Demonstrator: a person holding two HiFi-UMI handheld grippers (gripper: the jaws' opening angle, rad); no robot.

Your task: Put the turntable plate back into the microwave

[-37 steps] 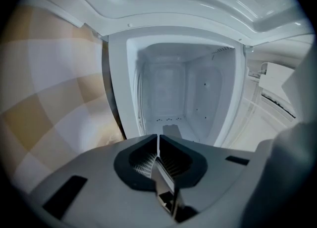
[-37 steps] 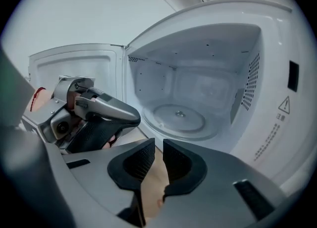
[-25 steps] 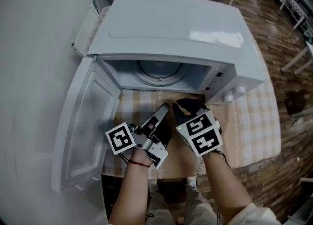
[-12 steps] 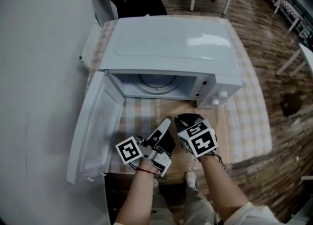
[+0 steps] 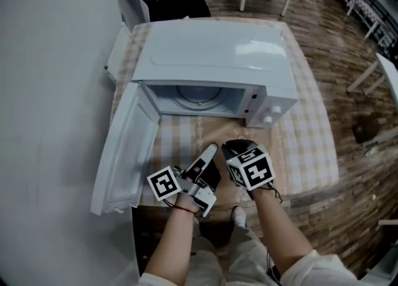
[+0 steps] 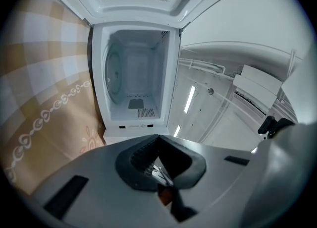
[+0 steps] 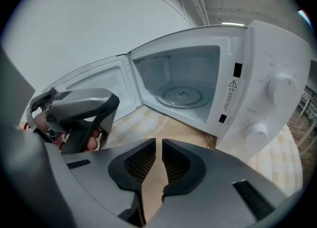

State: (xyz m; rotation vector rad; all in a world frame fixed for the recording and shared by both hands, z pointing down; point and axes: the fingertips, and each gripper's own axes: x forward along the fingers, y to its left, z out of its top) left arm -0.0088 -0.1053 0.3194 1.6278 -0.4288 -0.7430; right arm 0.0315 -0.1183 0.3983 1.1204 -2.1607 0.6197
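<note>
The white microwave (image 5: 211, 51) stands on the table with its door (image 5: 124, 154) swung wide to the left. The round glass turntable plate (image 5: 198, 98) lies flat on the cavity floor, also seen as the plate (image 7: 182, 94) in the right gripper view and as the plate (image 6: 113, 71) in the left gripper view. My left gripper (image 5: 211, 149) and right gripper (image 5: 233, 148) hover side by side over the table's near edge, well short of the opening. The left gripper (image 6: 157, 140) is shut and empty. The right gripper (image 7: 158, 145) shows a narrow gap with nothing in it.
A checked cloth (image 5: 311, 135) covers the table. The open door juts out past the table's front left corner, close to the grey wall (image 5: 50, 92). Two knobs (image 5: 272, 114) sit on the microwave's right front. Wooden floor, chairs and desks lie beyond.
Both grippers have drawn back from the microwave opening toward the table's near edge and risen a little; the microwave now looks smaller and farther. Jaws unchanged.
</note>
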